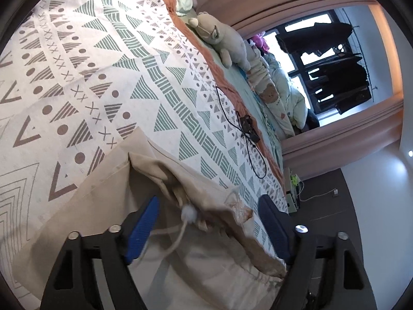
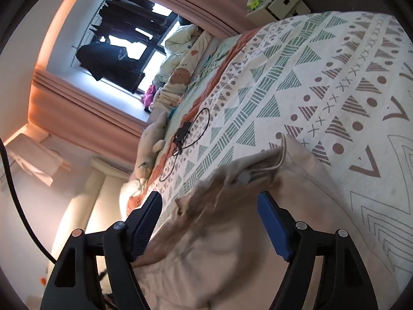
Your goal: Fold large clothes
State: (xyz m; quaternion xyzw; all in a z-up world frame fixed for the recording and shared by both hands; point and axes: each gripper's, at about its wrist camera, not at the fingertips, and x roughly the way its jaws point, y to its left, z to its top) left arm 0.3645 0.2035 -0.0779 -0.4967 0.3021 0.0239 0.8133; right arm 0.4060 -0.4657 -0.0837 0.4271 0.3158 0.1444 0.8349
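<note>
Left gripper (image 1: 209, 206): jaws spread wide, nothing between the blue pads (image 1: 144, 227). It hangs over a beige garment (image 1: 196, 263) that fills the lower centre of the left wrist view. A drawstring with a white pompom end (image 1: 187, 213) lies across the bunched fabric between the fingers.

Right gripper (image 2: 209, 204): jaws likewise spread, holding nothing. The same beige garment (image 2: 232, 232) occupies the lower centre of the right wrist view, blurred near the fingers; a grey toggle (image 2: 244, 177) and cord sit at its upper fold.

The garment rests on a bedspread (image 1: 77, 64) printed with green and brown triangles, dots and crosses. A black cable with a small black device (image 1: 247, 126) lies on the bedspread beyond the garment, toward the orange border. A plush toy (image 1: 222, 41) lies along the far side of the bed, upper centre in the left view. Dark clothes (image 2: 116, 51) hang at the window, upper left in the right view.
</note>
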